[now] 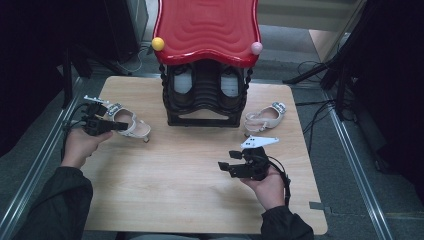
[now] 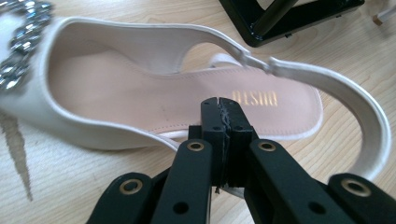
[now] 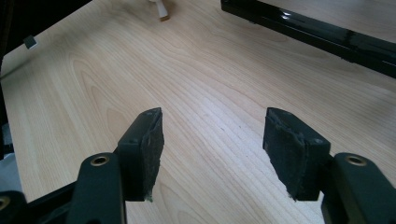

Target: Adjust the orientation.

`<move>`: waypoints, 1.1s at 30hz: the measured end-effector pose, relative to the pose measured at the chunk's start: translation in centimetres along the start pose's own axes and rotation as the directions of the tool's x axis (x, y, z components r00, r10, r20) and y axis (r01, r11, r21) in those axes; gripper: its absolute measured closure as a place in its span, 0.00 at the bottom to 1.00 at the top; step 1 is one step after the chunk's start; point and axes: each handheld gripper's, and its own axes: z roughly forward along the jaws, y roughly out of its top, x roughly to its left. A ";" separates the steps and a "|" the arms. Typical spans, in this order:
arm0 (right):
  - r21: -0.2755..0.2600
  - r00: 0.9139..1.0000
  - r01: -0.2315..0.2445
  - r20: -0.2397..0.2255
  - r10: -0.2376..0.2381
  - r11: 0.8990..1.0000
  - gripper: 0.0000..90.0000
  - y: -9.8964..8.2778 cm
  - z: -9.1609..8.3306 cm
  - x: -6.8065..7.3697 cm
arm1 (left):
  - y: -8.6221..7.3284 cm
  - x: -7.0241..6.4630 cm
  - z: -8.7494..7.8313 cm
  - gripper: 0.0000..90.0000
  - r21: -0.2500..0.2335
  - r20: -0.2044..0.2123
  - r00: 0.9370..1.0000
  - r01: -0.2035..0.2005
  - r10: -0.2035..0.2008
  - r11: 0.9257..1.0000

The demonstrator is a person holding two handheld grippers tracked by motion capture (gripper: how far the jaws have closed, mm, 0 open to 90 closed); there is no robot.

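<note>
Now, the wooden table [image 1: 200, 165] carries a black shoe rack [image 1: 202, 100] with a red wavy top at its far edge. One cream slingback sandal [image 1: 131, 124] lies left of the rack, its mate [image 1: 264, 118] right. The left gripper [image 1: 116, 126] has its jaws pinched together at the near edge of the left sandal [image 2: 177, 98]; whether they pinch that edge I cannot tell. The right gripper [image 1: 223, 166] hovers over bare wood, jaws wide apart, empty.
</note>
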 end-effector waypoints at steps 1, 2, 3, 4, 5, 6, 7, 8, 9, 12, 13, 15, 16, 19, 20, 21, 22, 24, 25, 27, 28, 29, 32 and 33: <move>0.000 1.000 0.002 -0.003 -0.002 1.000 0.43 0.0 0.1 0.0 | -0.1 0.0 -0.1 1.00 -0.002 0.000 1.000 0.011 -0.011 1.000; 0.002 1.000 0.000 -0.006 0.000 1.000 0.43 0.0 0.1 0.0 | -0.1 0.1 -0.1 1.00 -0.001 -0.002 1.000 0.010 -0.010 1.000; 0.001 1.000 0.001 -0.007 -0.001 1.000 0.43 0.0 0.1 0.0 | -0.2 0.2 -0.2 1.00 -0.004 -0.003 1.000 0.019 -0.019 1.000; 0.005 1.000 -0.003 -0.007 0.003 1.000 0.43 0.0 0.2 0.1 | -0.2 0.4 -0.3 1.00 0.002 -0.004 1.000 0.017 -0.017 1.000; 0.006 1.000 0.001 -0.008 -0.001 1.000 0.43 0.0 0.2 0.1 | -0.3 0.4 -0.3 1.00 -0.005 -0.008 1.000 0.021 -0.021 1.000; 0.007 1.000 0.005 -0.009 -0.005 1.000 0.43 0.0 0.3 0.1 | -0.3 0.4 -0.4 1.00 -0.003 -0.010 1.000 0.026 -0.026 1.000; 0.009 1.000 0.004 -0.009 -0.004 1.000 0.43 0.0 0.4 0.1 | -0.4 0.5 -0.4 1.00 -0.002 -0.013 1.000 0.022 -0.022 1.000; 0.010 1.000 0.002 -0.008 -0.002 1.000 0.43 0.1 0.4 0.2 | -0.4 0.5 -0.5 1.00 -0.006 -0.016 1.000 0.026 -0.026 1.000; 0.012 1.000 0.002 -0.008 -0.002 1.000 0.43 0.1 0.4 0.2 | -0.4 0.6 -0.6 1.00 -0.001 -0.015 1.000 0.027 -0.027 1.000; 0.011 1.000 0.002 -0.008 -0.002 1.000 0.43 0.1 0.4 0.2 | -0.5 0.8 -0.7 1.00 -0.006 -0.034 0.999 0.032 -0.032 0.999; 0.010 1.000 0.004 -0.008 -0.004 1.000 0.43 0.1 0.4 0.1 | -0.5 0.9 -0.8 1.00 -0.003 -0.039 0.999 0.035 -0.035 0.999; 0.009 1.000 0.002 -0.009 -0.001 1.000 0.43 0.1 0.4 0.1 | -0.6 1.0 -0.8 1.00 -0.006 -0.054 0.998 0.040 -0.040 0.999; 0.009 1.000 0.002 -0.008 -0.002 1.000 0.43 0.0 0.4 0.1 | -0.6 1.1 -0.9 0.99 -0.001 -0.060 0.997 0.039 -0.039 0.999; 0.012 1.000 -0.001 -0.005 0.001 1.000 0.43 0.0 0.4 0.1 | -0.7 1.4 -1.1 0.99 -0.011 -0.074 0.996 0.050 -0.051 0.999; 0.012 1.000 -0.003 -0.006 0.003 1.000 0.43 0.0 0.4 0.1 | -0.7 1.4 -1.2 0.99 -0.012 -0.075 0.996 0.054 -0.055 0.998; 0.013 1.000 -0.003 -0.005 0.003 1.000 0.43 0.0 0.4 0.1 | -0.7 1.6 -1.3 0.99 -0.008 -0.083 0.995 0.053 -0.053 0.999; 0.013 1.000 -0.003 -0.006 0.003 1.000 0.43 0.0 0.4 0.1 | -0.8 1.6 -1.3 0.98 -0.013 -0.092 0.994 0.058 -0.059 0.998; 0.013 1.000 -0.003 -0.006 0.003 1.000 0.43 0.0 0.4 0.0 | -0.8 1.7 -1.5 0.98 -0.008 -0.095 0.994 0.059 -0.059 0.998; 0.014 1.000 -0.004 -0.006 0.004 1.000 0.43 0.0 0.4 0.0 | -0.8 1.6 -1.5 0.97 -0.017 -0.100 0.993 0.056 -0.058 0.998; 0.016 1.000 -0.004 -0.004 0.004 1.000 0.43 0.0 0.4 0.0 | -0.7 1.3 -1.8 0.94 -0.026 -0.094 0.994 0.056 -0.059 0.998; 0.016 1.000 -0.002 -0.004 0.002 1.000 0.43 0.0 0.4 0.0 | -0.6 1.2 -1.9 0.92 -0.030 -0.094 0.994 0.058 -0.061 0.998; 0.016 1.000 0.000 -0.003 0.000 1.000 0.43 0.0 0.4 -0.1 | -0.6 1.1 -2.1 0.90 -0.044 -0.097 0.993 0.057 -0.061 0.997; 0.015 1.000 -0.002 -0.003 0.002 1.000 0.43 0.0 0.4 0.0 | -0.5 1.0 -2.7 0.80 -0.066 -0.124 0.991 0.050 -0.058 0.997; 0.013 1.000 -0.002 -0.003 0.002 1.000 0.43 0.0 0.4 0.0 | -0.6 1.1 -2.9 0.76 -0.073 -0.136 0.989 0.054 -0.063 0.996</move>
